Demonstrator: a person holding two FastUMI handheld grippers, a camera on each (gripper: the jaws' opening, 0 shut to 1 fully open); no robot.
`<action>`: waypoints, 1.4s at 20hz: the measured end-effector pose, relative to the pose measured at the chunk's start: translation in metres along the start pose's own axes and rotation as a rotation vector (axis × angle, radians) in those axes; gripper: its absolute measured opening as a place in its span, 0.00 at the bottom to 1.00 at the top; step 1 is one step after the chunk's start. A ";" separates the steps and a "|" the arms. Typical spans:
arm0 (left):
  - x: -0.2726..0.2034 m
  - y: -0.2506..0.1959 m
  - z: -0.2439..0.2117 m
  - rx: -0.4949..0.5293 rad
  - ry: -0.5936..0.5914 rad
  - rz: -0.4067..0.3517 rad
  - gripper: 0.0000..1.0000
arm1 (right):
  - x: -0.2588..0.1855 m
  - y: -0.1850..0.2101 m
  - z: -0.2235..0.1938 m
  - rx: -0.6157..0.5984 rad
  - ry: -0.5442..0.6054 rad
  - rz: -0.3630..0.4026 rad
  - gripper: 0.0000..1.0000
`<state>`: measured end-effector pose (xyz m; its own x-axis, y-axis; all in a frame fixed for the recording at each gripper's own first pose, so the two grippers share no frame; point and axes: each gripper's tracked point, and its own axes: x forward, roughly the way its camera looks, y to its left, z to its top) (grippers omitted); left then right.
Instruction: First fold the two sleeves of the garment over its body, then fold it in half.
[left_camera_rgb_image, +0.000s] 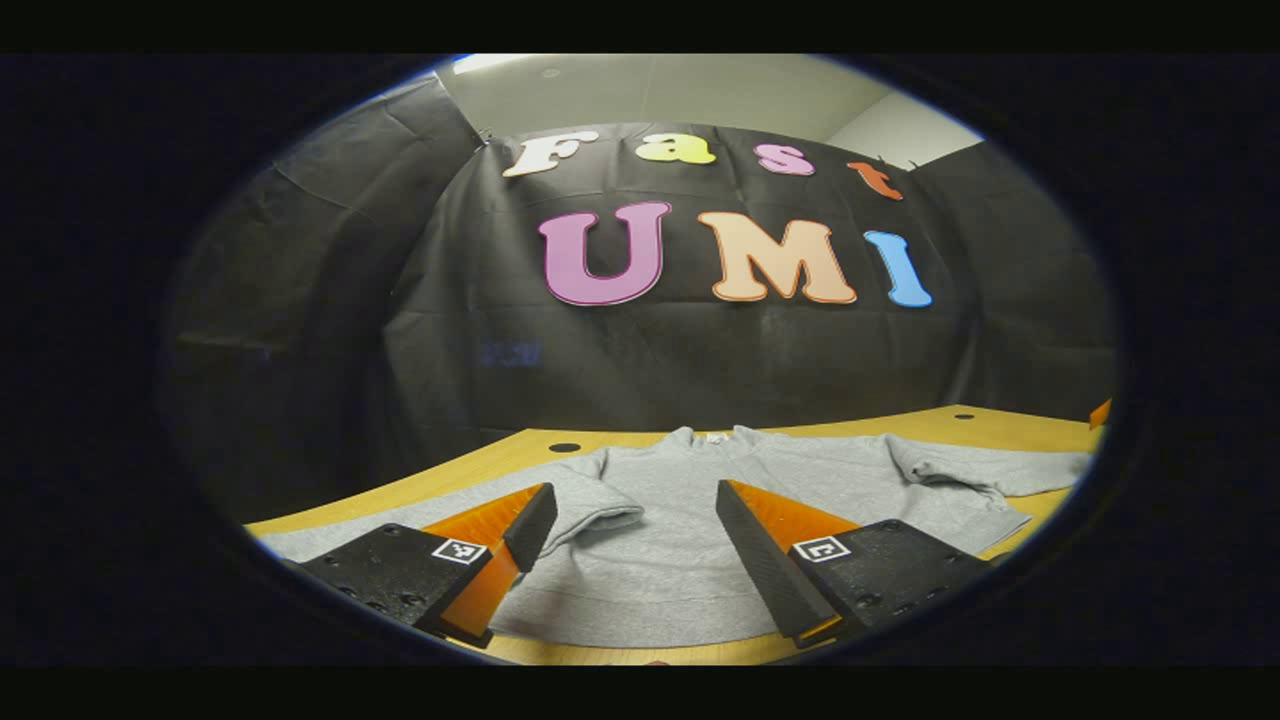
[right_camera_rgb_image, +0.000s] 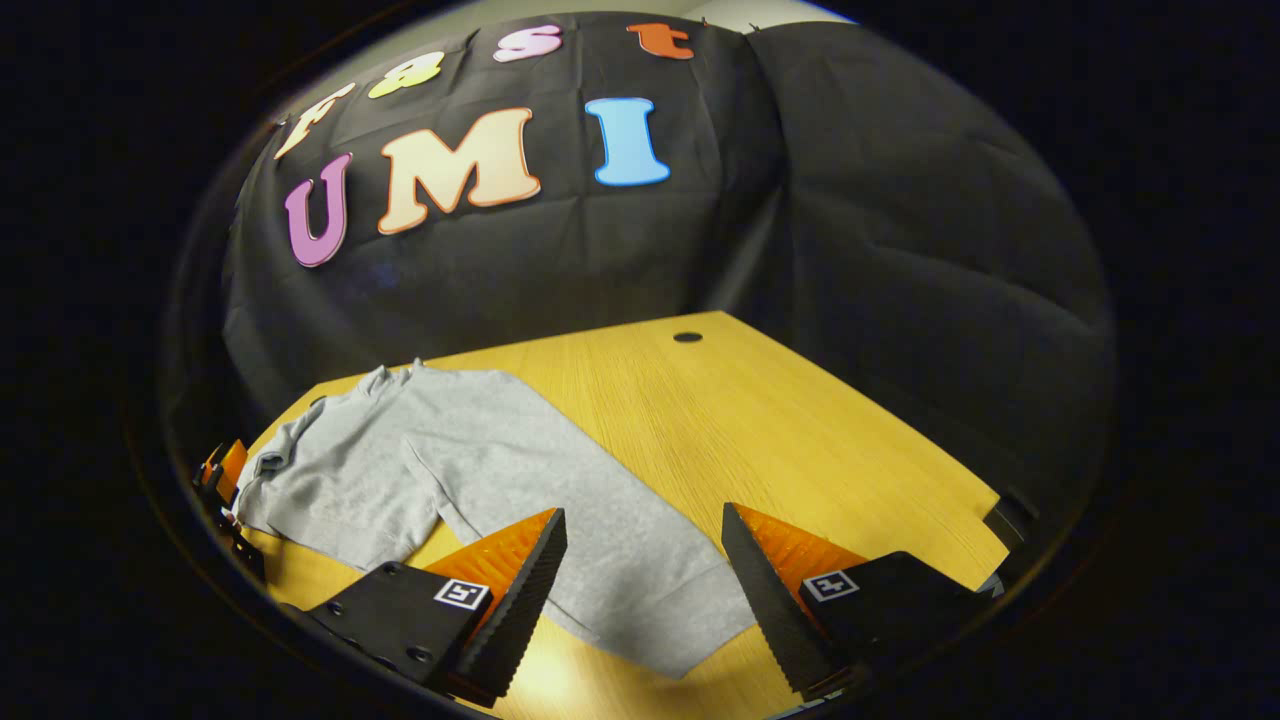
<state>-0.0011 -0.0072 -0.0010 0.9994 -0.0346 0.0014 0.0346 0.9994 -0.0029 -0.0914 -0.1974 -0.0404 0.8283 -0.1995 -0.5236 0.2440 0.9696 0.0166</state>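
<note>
Lying flat on the wooden table (right_camera_rgb_image: 760, 420) is a gray sweatshirt (left_camera_rgb_image: 690, 520), with its collar at the far side and its bottom hem at the near side. In the left gripper view, its left sleeve (left_camera_rgb_image: 590, 495) is looking already folded in onto the body, with the cuff resting on the gray cloth. The right sleeve (right_camera_rgb_image: 610, 540) is still stretching out over the table, and its end is lying near the right gripper (right_camera_rgb_image: 640, 580).

The right gripper is hanging just over that sleeve end with its fingers wide apart, and I cannot tell if they are touching the cloth. The left gripper (left_camera_rgb_image: 630, 545) is hanging over the near hem, fingers also wide apart, holding nothing. At the far left of the right gripper view, a bit of the left gripper is peeking in beside the sweatshirt.

I am guessing the first sleeve is done and the second one is coming up. The right gripper is needing to go down, pinch the sleeve end, lift it and carry it left over the body. Folding in half is coming after that.
</note>
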 end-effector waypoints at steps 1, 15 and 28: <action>0.001 0.000 0.001 0.000 0.000 0.000 0.95 | 0.002 -0.005 -0.013 -0.005 0.031 -0.008 0.93; 0.000 -0.001 0.000 0.000 0.000 -0.007 0.95 | 0.005 -0.009 -0.057 -0.089 0.174 -0.023 0.99; 0.000 -0.002 -0.001 -0.001 0.000 -0.008 0.94 | 0.004 0.009 -0.061 -0.139 0.188 0.002 0.22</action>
<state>-0.0014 -0.0088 -0.0017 0.9991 -0.0425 0.0015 0.0425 0.9991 -0.0040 -0.1162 -0.1805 -0.0946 0.7167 -0.1805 -0.6736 0.1603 0.9827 -0.0928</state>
